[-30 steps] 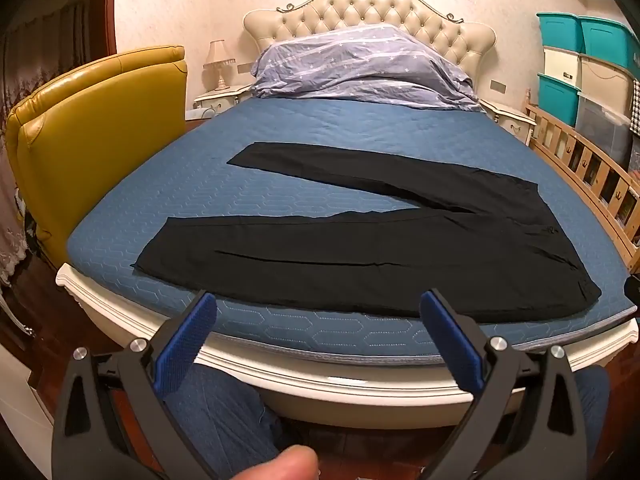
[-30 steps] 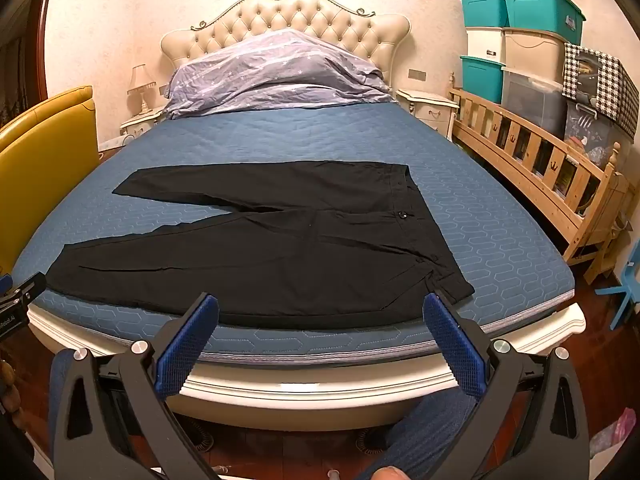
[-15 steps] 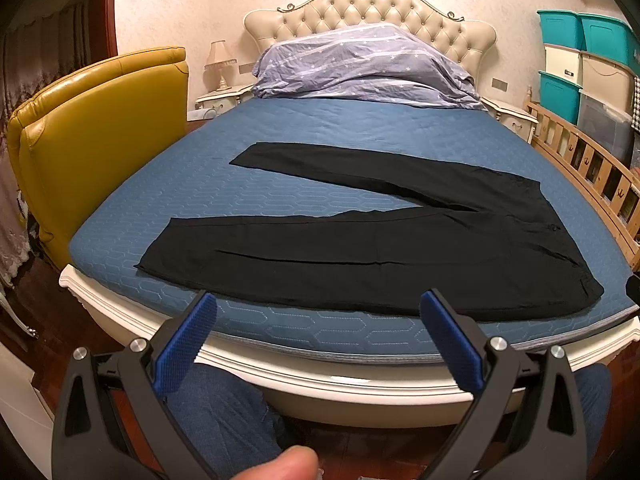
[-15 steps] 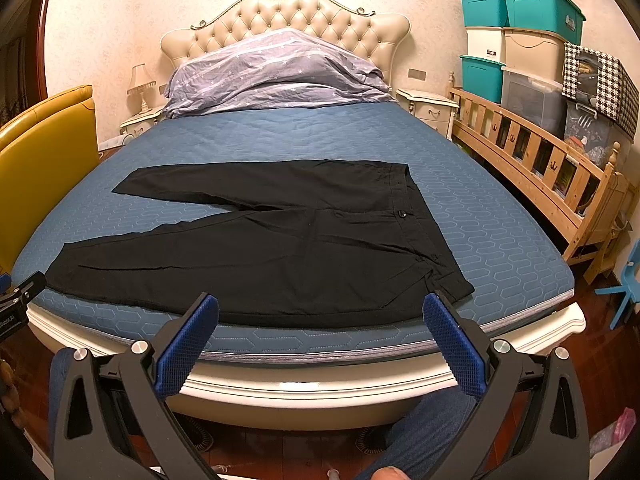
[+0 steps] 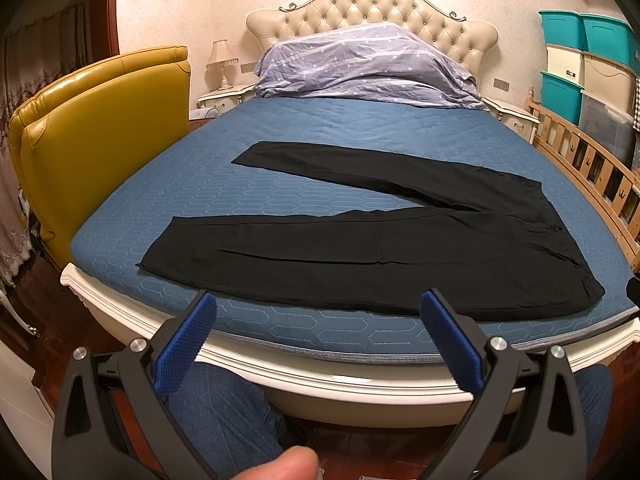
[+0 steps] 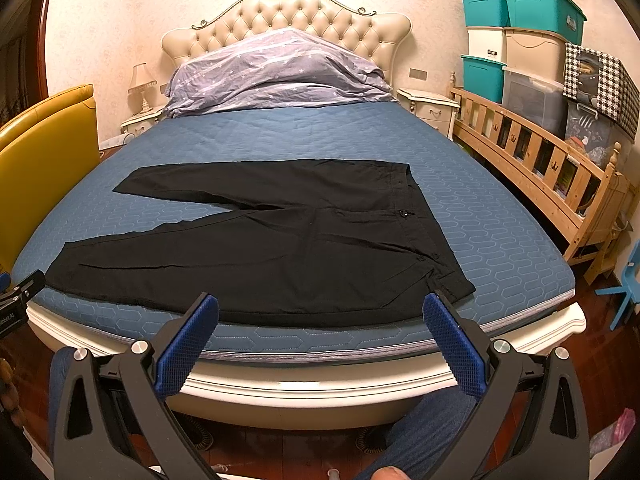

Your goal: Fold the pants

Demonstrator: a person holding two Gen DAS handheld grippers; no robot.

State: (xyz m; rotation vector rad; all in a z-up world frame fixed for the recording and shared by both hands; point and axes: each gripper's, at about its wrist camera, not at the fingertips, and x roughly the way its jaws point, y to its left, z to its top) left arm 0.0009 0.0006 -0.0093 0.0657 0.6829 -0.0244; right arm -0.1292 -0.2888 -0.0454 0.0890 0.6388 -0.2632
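Black pants lie flat on the blue mattress, waistband to the right, the two legs spread apart in a V toward the left. My left gripper hovers open in front of the bed's near edge, short of the nearer leg, with nothing between its blue pads. My right gripper is also open and empty, held before the bed's edge near the waistband end. A bit of the left gripper shows at the left edge of the right wrist view.
A yellow leather armchair stands against the bed's left side. A wooden crib rail runs along the right side, with stacked storage bins behind. A starred duvet lies heaped at the headboard. The person's blue-clad knees are below.
Both grippers have crept slightly closer to the bed. The pants lie as before.
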